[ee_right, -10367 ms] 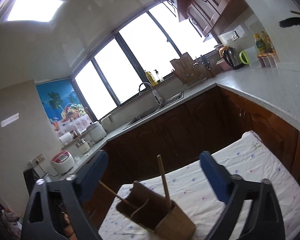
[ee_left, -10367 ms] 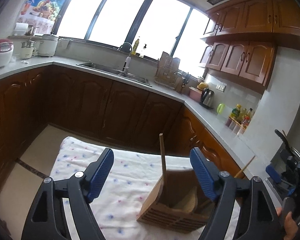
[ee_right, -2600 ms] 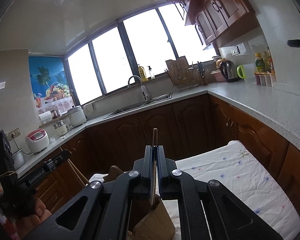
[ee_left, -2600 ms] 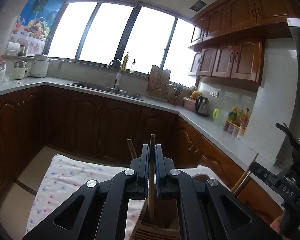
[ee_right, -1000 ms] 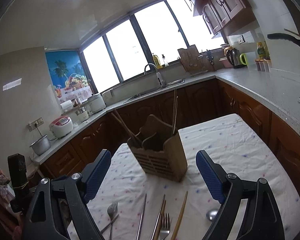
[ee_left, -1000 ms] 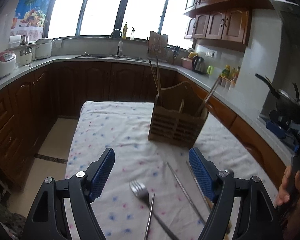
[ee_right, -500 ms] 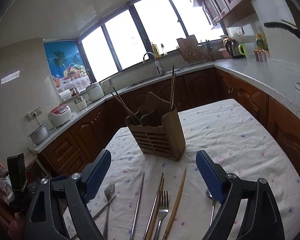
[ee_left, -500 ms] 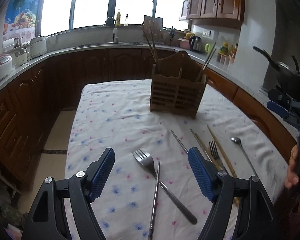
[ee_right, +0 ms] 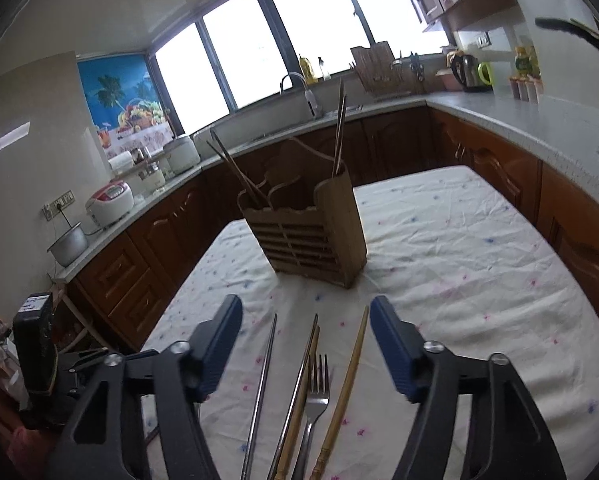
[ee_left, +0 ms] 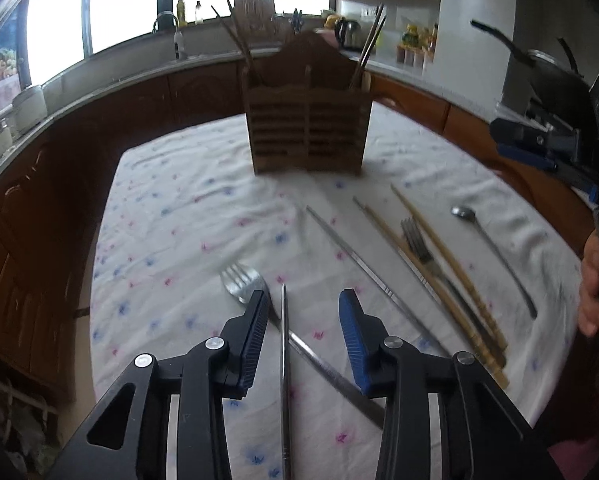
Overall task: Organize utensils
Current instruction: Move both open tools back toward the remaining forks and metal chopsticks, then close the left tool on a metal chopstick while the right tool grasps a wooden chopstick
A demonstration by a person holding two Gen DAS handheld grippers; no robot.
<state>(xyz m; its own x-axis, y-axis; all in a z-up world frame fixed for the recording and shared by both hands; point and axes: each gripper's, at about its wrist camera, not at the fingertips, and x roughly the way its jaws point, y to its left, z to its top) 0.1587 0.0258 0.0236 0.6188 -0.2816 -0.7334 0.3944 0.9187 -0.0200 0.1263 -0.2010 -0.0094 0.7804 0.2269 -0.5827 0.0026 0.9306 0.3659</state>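
Note:
A wooden utensil holder (ee_left: 307, 128) stands on the floral tablecloth (ee_left: 179, 216) with chopsticks in both end slots; it also shows in the right wrist view (ee_right: 311, 236). My left gripper (ee_left: 303, 316) is open, low over a metal chopstick (ee_left: 284, 360) that lies between its fingers, beside a fork (ee_left: 243, 284). My right gripper (ee_right: 305, 340) is open above a metal chopstick (ee_right: 263, 372), a fork (ee_right: 315, 392) and wooden chopsticks (ee_right: 347, 384). A spoon (ee_left: 483, 240) lies at the right.
Dark wooden cabinets and a grey counter (ee_right: 519, 120) wrap around the table. A rice cooker (ee_right: 109, 202), a pot (ee_right: 67, 244), a sink tap (ee_right: 299, 84) and a kettle (ee_right: 465, 68) stand on the counter. The table edge (ee_left: 95, 280) drops off at the left.
Both grippers have moved down and closer to the loose utensils. The left gripper's fingers have narrowed around the metal chopstick. The right gripper's fingers have also narrowed.

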